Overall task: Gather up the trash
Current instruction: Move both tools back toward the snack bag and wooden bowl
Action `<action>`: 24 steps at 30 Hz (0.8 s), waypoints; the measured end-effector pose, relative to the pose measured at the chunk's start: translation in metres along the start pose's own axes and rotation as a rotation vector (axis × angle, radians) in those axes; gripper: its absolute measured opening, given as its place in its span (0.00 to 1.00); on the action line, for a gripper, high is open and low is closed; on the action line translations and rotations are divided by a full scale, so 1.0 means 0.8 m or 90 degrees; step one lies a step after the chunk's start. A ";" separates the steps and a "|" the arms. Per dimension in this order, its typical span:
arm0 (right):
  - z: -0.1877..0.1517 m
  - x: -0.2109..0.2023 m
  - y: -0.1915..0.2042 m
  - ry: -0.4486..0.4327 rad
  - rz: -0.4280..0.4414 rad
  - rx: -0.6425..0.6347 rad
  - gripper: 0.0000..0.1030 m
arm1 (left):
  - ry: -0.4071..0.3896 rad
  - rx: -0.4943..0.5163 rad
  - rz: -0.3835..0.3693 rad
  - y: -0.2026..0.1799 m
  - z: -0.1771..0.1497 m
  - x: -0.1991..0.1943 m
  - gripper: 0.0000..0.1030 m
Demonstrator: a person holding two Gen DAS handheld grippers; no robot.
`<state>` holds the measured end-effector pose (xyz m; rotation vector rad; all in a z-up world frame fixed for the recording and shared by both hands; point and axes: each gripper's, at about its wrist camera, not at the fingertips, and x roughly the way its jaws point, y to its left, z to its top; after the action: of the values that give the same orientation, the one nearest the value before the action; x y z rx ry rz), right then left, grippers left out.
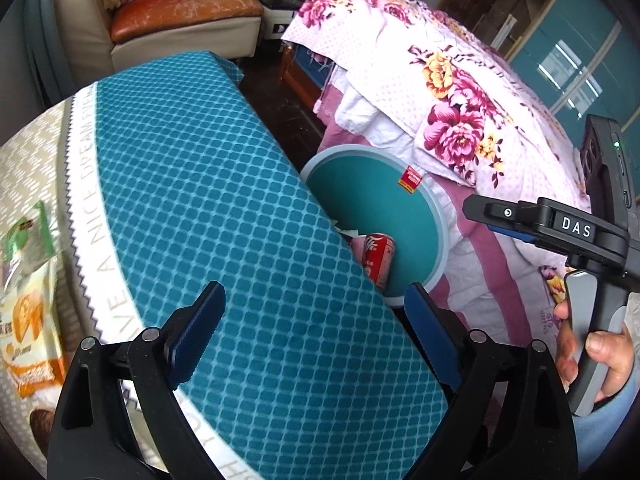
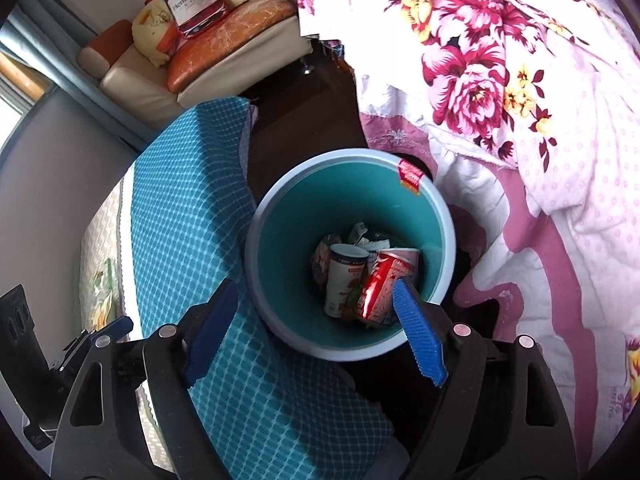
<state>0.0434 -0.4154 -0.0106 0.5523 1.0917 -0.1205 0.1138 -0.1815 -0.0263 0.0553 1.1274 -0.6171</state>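
A teal checked tablecloth with a white lettered border drapes over a table. A pink floral quilt covers a bed. Behind, a cream sofa has an orange cushion.

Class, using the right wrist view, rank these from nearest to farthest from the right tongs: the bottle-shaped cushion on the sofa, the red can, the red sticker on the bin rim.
1. Red can, down in the bin, right by the open right tongs.
2. Red sticker, on the bin's far rim.
3. Bottle-shaped cushion, on the sofa at the top left.
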 end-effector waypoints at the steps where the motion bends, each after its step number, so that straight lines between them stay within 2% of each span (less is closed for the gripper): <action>1: -0.003 -0.002 0.006 0.000 0.001 -0.005 0.74 | -0.005 -0.002 0.001 0.004 -0.004 -0.006 0.89; 12: -0.031 -0.002 0.089 0.028 0.017 -0.076 0.74 | -0.042 -0.054 0.030 0.071 -0.043 -0.067 0.90; 24: -0.064 0.011 0.179 0.070 0.018 -0.155 0.75 | -0.055 -0.132 0.092 0.188 -0.113 -0.122 0.90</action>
<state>0.0572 -0.2666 0.0167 0.3584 1.1857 0.0687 0.0853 0.0173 -0.0226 -0.0670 1.0879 -0.3688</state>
